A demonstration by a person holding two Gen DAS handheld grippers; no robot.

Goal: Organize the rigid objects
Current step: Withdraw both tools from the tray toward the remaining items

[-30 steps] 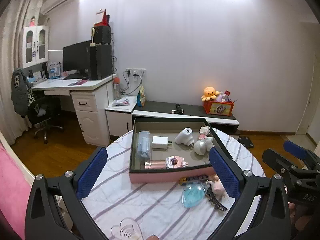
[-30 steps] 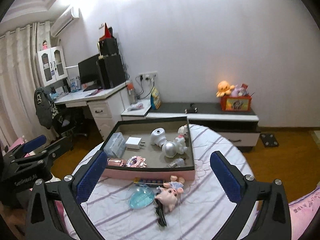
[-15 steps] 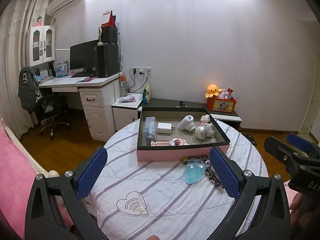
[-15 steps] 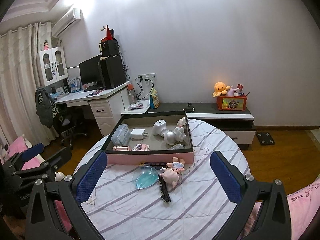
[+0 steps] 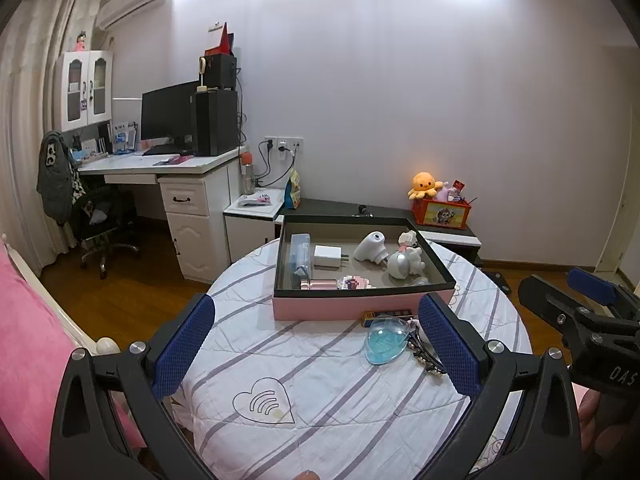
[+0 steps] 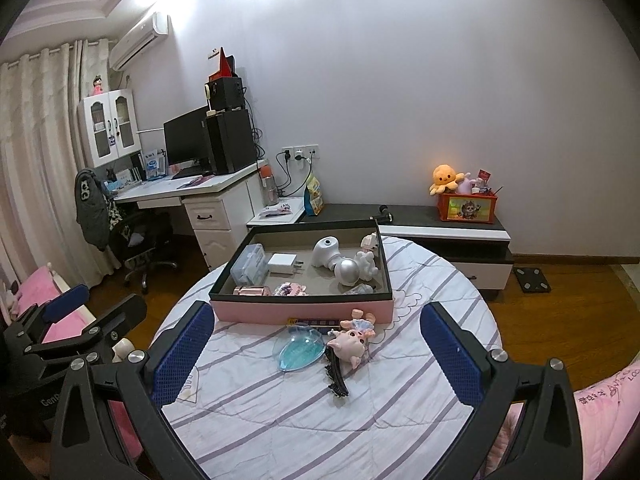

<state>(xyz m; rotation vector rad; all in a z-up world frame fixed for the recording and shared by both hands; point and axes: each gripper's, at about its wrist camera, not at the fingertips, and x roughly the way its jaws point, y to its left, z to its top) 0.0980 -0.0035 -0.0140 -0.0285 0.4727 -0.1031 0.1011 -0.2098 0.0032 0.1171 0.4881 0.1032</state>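
Hovering well back from the round worktop (image 6: pixel 280 420), the left tool (image 5: pixel 316 344) and right tool (image 6: pixel 316 344) both gape wide, released and empty. Four loose pieces crowd together just in front of the pink box (image 6: pixel 304 310): a blue teardrop dish (image 6: pixel 299 350), a pig-faced doll (image 6: pixel 352 344), a black hair clip (image 6: pixel 336 376) and a dark bar (image 6: pixel 316 322) against the box wall. Closing on one could drag its neighbour, and the smooth dish may squirt free.

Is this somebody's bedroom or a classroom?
Most likely a bedroom at home. A computer desk stands by the wall, an orange plush octopus sits on a low cabinet, and pink bedding shows at the edge.
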